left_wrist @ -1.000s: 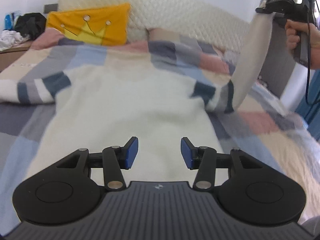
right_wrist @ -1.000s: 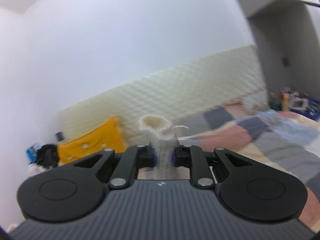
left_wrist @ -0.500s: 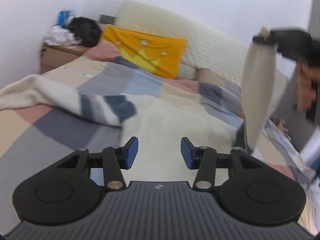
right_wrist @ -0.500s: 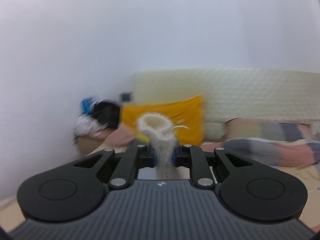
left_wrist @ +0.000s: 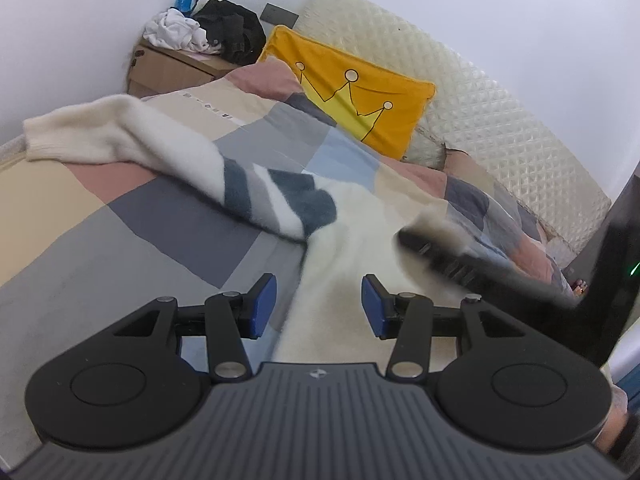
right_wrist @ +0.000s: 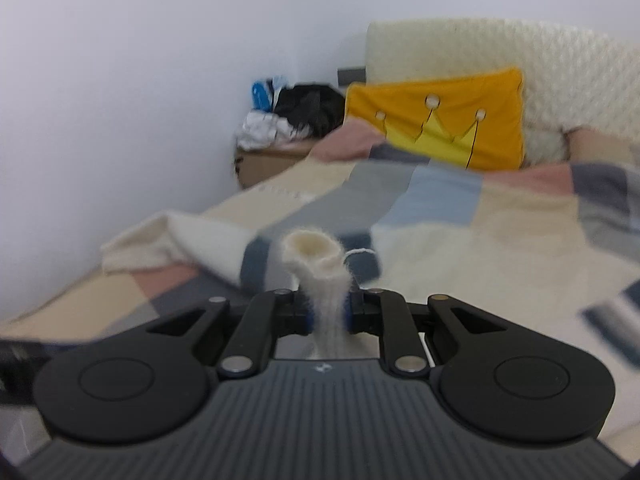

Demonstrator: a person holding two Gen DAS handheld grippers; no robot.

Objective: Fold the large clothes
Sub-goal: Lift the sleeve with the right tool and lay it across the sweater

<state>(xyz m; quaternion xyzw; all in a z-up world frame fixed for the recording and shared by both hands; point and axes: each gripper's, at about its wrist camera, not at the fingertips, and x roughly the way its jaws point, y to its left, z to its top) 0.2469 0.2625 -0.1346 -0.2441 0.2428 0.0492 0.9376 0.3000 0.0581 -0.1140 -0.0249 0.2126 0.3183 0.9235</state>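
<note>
Cream knit sweater [left_wrist: 360,216] lies on the bed; right gripper [right_wrist: 328,314] clamps one sleeve cuff [right_wrist: 314,250], mid sleeve-fold. Left gripper [left_wrist: 319,306], jaws apart and empty. Next, lay the cuff across the body.

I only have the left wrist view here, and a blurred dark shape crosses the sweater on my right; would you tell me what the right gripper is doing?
Observer: The right gripper is shut on a cream sleeve cuff; the cuff's open end sticks up above its fingers.
Operator: Thank you. Is that the sleeve lying on the bedspread at my left?
Observer: No. In the right wrist view the other sleeve lies flat on the bedspread ahead while the cuff is pinched.
Operator: Anything else caught in the grip?
Observer: Only a loose white thread curling off the cuff's right side.
Operator: My left gripper is open over the sweater body.
</note>
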